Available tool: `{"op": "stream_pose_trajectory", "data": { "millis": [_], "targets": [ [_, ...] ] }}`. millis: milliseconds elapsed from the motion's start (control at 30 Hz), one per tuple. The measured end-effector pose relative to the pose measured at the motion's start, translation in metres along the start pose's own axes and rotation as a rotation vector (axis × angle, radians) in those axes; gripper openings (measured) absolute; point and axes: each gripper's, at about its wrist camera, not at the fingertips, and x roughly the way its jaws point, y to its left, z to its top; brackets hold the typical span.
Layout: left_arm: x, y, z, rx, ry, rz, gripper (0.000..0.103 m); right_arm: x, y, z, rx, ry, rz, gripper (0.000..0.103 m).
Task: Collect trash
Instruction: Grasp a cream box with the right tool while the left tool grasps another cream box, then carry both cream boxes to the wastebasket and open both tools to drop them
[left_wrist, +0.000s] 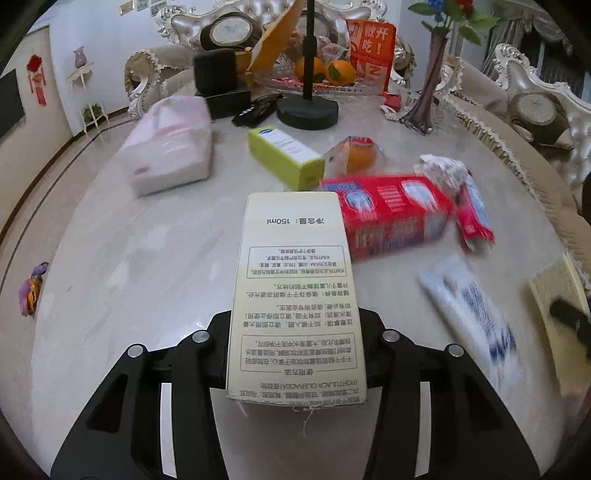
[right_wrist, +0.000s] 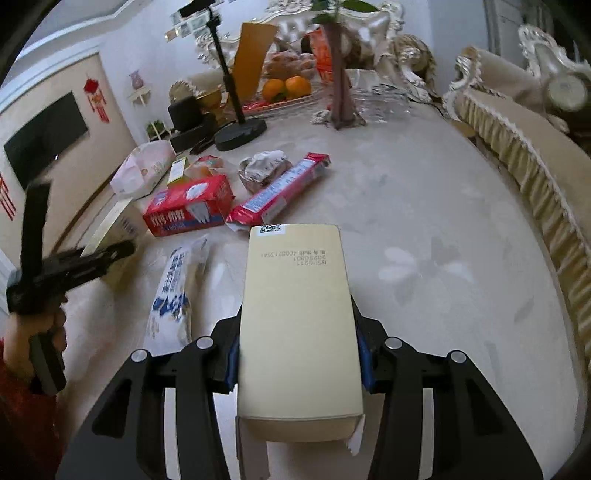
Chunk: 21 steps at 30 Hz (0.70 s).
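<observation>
Grippers (left_wrist: 295, 332) (right_wrist: 297, 339) (both) clamped on cream boxes (left_wrist: 291, 280) (right_wrist: 297, 317)

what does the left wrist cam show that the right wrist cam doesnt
Only the left wrist view shows the printed cream box clamped in the left hand-held gripper, and the purple toy on the floor.

Only the right wrist view shows the plain cream box clamped in the right hand-held gripper, and the person's hand holding the other tool.

Both show the red box, tissue pack, oranges and the white-and-blue wrapper.
</observation>
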Motion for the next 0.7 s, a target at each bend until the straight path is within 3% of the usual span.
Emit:
{"op": "stream_pose_trajectory", "data": {
  "millis": [367, 533, 700],
  "targets": [
    [-0.114, 0.015, -0.105, -0.015, -0.110, -0.126, 0.047, -0.074, 0.019, -0.051, 0.016, -0.093, 0.115, 0.045],
    [-0.185, 0.001, -0.176, 0.030, -0.152, -0.209, 0.047, -0.129, 0.040, -0.103, -0.017, -0.107, 0.204, 0.045],
    [-0.231, -0.019, -0.263, 0.083, -0.084, -0.284, 0.047, -0.176, 0.068, -0.173, -0.079, -0.026, 0.283, 0.045]
  ]
}}
